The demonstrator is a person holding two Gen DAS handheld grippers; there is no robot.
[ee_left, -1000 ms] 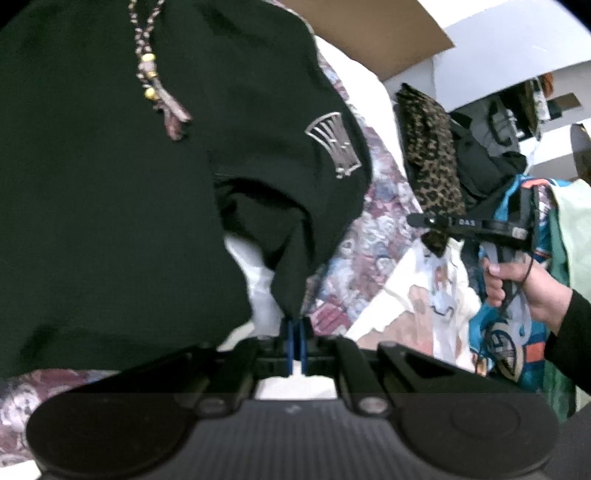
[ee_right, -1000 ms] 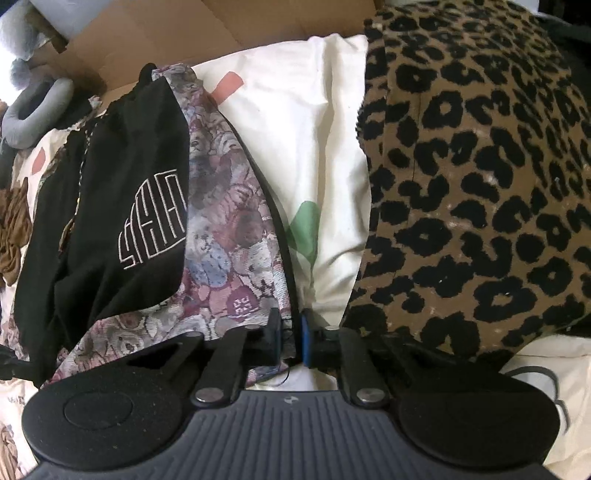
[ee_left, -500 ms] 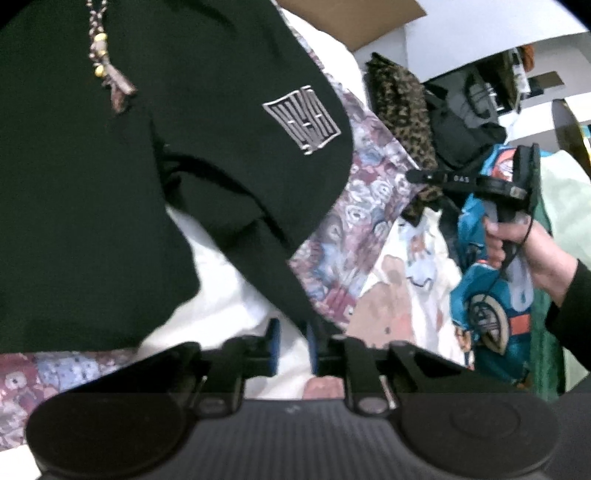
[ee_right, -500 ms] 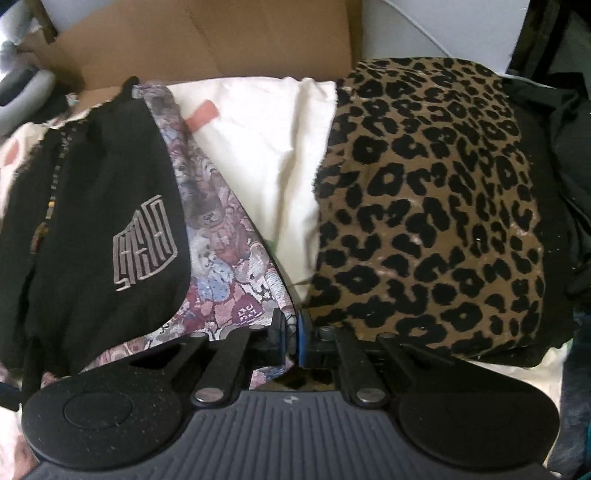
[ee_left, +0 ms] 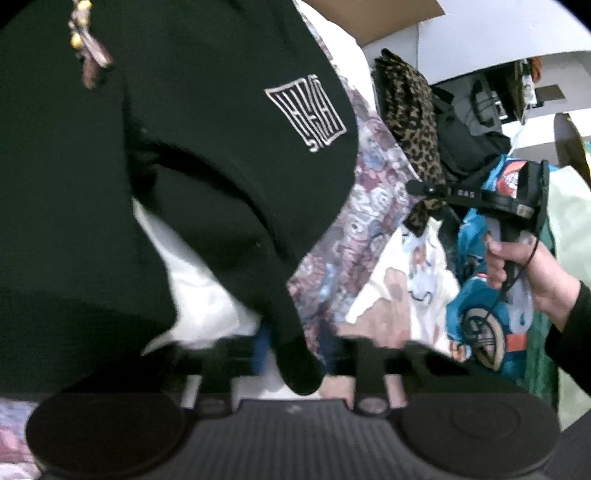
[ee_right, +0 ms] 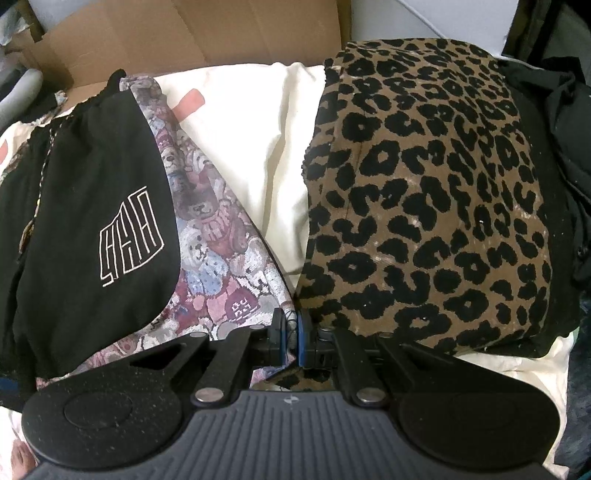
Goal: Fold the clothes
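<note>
Cream bedding [ee_right: 258,147] is the work surface, with flattened cardboard [ee_right: 184,29] at the far edge. Clothes are piled all over it.

- black garment [ee_left: 203,129]: lies far-left on the bedding in the right wrist view, on top of the bear-print fabric [ee_right: 207,229]. It has a white line logo [ee_left: 308,110] near its right edge and a beaded drawstring [ee_left: 86,48] at far left. In the left wrist view it fills the upper left, with one narrow end hanging down to the near edge.
- left gripper [ee_left: 293,349]: jaws closing, with that hanging black end between the pads. The frame is motion-blurred here, so the contact line isn't sharp, but the cloth fills the gap.
- right gripper [ee_right: 291,332]: jaws nearly together, pinching the near edge of the bear-print fabric where it meets the leopard-print cloth [ee_right: 424,203].
- The leopard-print cloth sits right of the bedding, with dark clothing further right.
- hand [ee_left: 524,266]: in a dark sleeve, holds the right tool's handle at the right of the left wrist view, above a blue printed cloth [ee_left: 476,302].
</note>
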